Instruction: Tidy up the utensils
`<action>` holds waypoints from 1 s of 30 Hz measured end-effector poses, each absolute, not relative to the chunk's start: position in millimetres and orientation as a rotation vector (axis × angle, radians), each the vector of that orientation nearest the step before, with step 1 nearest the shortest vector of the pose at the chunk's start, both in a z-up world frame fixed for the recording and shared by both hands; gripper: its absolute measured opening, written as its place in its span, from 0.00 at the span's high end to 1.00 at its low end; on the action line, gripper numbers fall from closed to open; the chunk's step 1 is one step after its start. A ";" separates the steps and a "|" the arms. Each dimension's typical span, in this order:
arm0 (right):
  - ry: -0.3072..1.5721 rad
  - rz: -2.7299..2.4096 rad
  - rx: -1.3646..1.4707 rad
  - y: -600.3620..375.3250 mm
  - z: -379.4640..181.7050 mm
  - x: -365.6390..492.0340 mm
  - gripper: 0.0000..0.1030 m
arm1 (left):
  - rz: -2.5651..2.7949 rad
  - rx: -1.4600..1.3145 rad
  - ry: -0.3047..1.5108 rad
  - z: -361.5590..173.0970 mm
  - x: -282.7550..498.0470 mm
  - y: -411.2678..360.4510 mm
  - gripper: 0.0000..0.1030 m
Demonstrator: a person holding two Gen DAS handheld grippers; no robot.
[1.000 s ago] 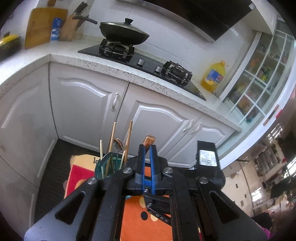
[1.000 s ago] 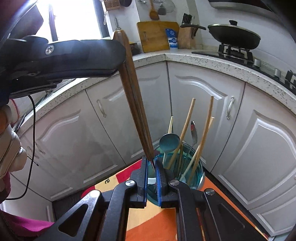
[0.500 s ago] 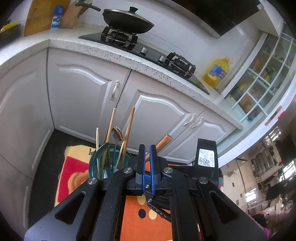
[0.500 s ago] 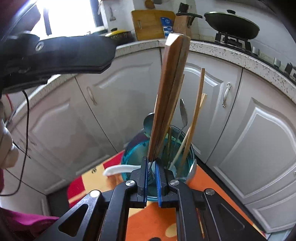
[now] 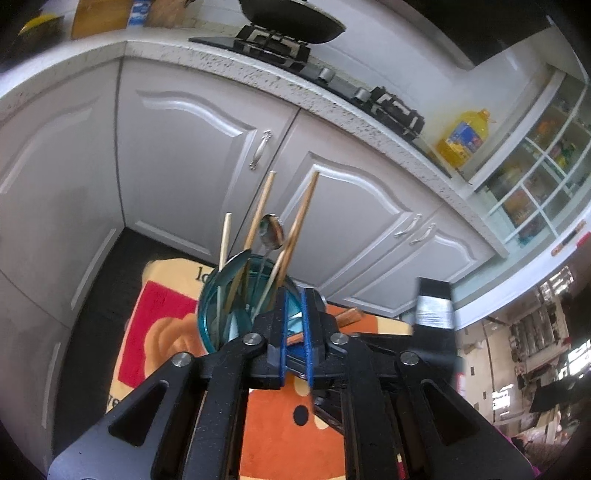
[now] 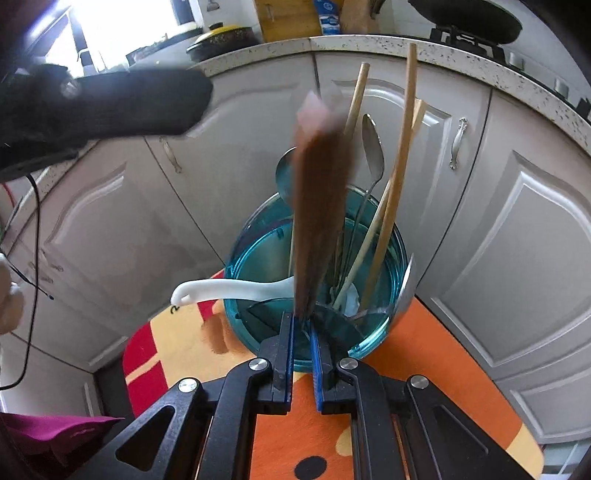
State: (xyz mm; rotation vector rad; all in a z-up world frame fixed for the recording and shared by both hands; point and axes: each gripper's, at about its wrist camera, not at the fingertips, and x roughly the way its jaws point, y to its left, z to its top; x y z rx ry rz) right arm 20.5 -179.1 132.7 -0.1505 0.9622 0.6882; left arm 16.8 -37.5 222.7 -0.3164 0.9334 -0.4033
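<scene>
A blue see-through holder (image 6: 251, 332) stands on the orange patterned cloth (image 6: 424, 369). In it are light wooden chopsticks (image 6: 402, 166), a metal spoon (image 6: 371, 147) and a white ceramic spoon (image 6: 229, 288) whose handle sticks out left over the rim. A dark brown pair of chopsticks (image 6: 317, 206), blurred, stands over the holder with its tips at my right gripper (image 6: 302, 321), whose jaws are opening with a visible gap. My left gripper (image 5: 294, 295) is opening too, just behind the holder (image 5: 207, 314). The brown chopsticks (image 5: 349, 316) show past its jaws, not gripped.
White cabinet doors (image 5: 192, 147) close in behind the holder. Above them a speckled counter (image 5: 258, 70) carries a hob with a black wok (image 5: 291, 22) and a yellow oil bottle (image 5: 461, 136). A person's hand (image 6: 7, 295) and a black cable are at the left edge.
Both grippers sank toward the holder. The brown chopsticks swung from leaning left to upright over it. The left gripper let go of their top end, and both pairs of jaws parted slightly.
</scene>
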 end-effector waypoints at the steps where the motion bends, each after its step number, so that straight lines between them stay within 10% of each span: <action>1: 0.952 0.685 -0.140 -181.6 135.3 18.8 0.87 | -0.399 -0.321 0.937 220.7 16.9 -36.1 0.84; 3: 0.940 0.675 -0.126 -188.0 141.0 15.9 0.70 | -0.392 -0.338 0.949 216.5 16.7 -34.1 0.74; 30: 0.784 0.383 0.070 -225.6 182.6 -67.2 0.50 | -0.177 -0.088 0.783 206.9 -71.3 -53.5 0.65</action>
